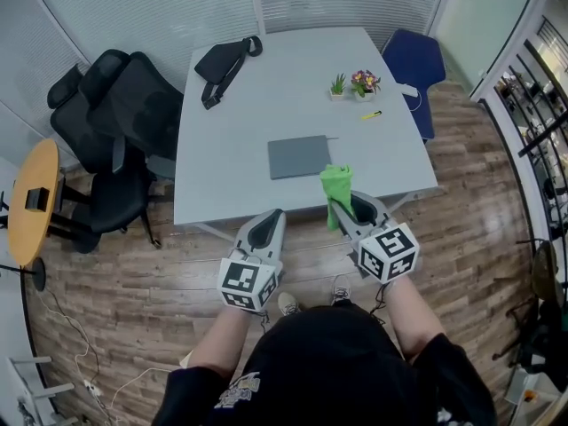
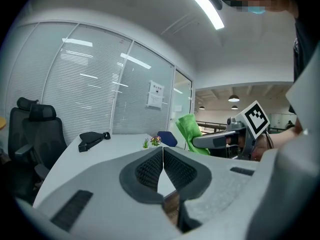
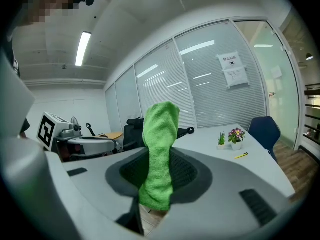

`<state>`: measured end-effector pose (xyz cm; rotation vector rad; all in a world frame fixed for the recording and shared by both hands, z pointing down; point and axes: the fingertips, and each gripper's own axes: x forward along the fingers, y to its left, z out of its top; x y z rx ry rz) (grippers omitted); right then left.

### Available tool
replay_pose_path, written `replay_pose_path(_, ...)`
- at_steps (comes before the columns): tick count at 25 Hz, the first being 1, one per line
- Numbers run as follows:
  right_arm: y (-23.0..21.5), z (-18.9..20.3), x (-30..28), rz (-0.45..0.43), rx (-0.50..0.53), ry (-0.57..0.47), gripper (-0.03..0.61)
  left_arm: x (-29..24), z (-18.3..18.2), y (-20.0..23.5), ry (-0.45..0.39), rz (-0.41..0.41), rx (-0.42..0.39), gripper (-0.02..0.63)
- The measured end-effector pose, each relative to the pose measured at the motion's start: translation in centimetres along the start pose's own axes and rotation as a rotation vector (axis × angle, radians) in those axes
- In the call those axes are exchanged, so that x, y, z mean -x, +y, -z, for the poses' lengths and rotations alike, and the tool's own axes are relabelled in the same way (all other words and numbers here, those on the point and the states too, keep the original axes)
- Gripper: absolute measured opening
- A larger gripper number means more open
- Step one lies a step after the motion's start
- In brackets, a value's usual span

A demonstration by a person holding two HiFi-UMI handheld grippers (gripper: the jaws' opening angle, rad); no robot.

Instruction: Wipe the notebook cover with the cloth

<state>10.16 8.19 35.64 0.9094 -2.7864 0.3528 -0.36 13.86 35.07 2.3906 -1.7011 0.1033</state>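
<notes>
The right gripper (image 1: 344, 201) pinches the green cloth (image 1: 335, 187) near its middle, so one end stands up past the jaws and the other droops below (enough loose fabric, I judge, to lay flat for wiping). The left gripper (image 1: 276, 213) has its jaws pressed together on nothing, probably kept free to steady things. The grey notebook (image 1: 299, 156) lies closed on the table (image 1: 257, 87), at eleven o'clock from the cloth, near the front edge and untouched.
</notes>
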Motion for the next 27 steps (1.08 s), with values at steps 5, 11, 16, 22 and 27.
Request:
replay_pose_path(5,-0.7,0.0,0.2,-0.013,0.004,-0.002,0.11,-0.6,-0.2,-0.5,-0.003,-0.015,-0.003,0.008)
replay_pose_path(11,-1.3,-0.5,0.4,-0.025,0.011,-0.006,0.11,-1.2,-0.7,-0.9,-0.011,-0.02,-0.006,0.008)
replay_pose_path(16,-1.3,-0.9,0.5,-0.027,0.022,-0.009,0.11,-1.2,-0.9,-0.9,-0.018,-0.022,-0.007,0.008)
replay_pose_path(22,-1.4,-1.0,0.3,-0.029,0.025,-0.01,0.11,-1.3,-0.9,-0.8,-0.017,-0.023,-0.007,0.008)
replay_pose_path(27,-1.3,-1.0,0.5,-0.029,0.024,-0.011,0.11,-1.2,-1.0,-1.0,-0.019,-0.022,-0.008,0.008)
